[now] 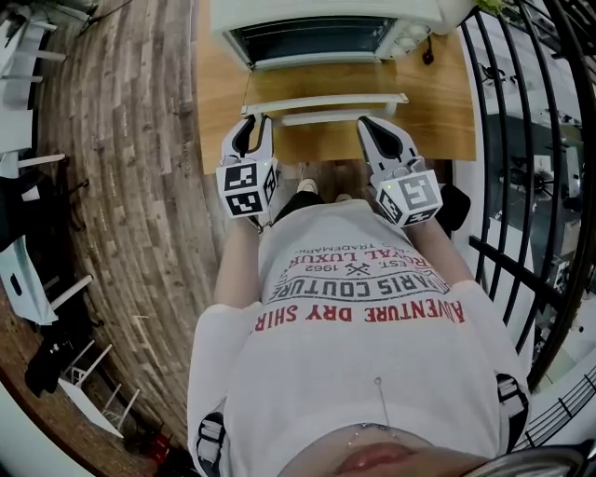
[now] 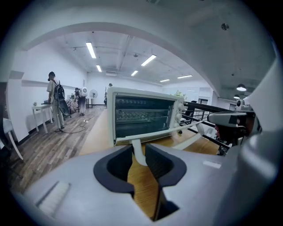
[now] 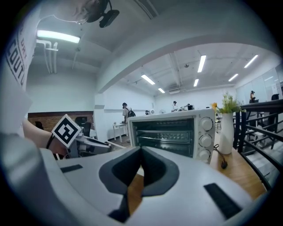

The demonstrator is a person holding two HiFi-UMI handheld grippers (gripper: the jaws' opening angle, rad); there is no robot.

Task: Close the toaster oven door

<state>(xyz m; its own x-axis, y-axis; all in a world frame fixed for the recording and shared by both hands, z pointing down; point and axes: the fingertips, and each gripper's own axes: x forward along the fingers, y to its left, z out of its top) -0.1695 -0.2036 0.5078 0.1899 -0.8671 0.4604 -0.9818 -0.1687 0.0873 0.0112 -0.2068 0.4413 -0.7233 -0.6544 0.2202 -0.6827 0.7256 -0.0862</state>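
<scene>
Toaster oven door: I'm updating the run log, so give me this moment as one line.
door: open, lying level | left gripper: shut on door handle | right gripper: shut, near door handle

Hidden, cropped and unreadable parts

Toaster oven (image 1: 326, 28): rear cut off by the head view's upper edge. Door handle (image 2: 169, 131): near strut partly hidden between the pads of the left gripper (image 2: 139, 148). Dials (image 3: 206, 140): markings too small to read. Background people (image 2: 55, 101): too small to describe.

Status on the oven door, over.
Left gripper shut on door handle. Right gripper jaws together by handle, grip unclear. Oven door open. Nothing blocking.
</scene>
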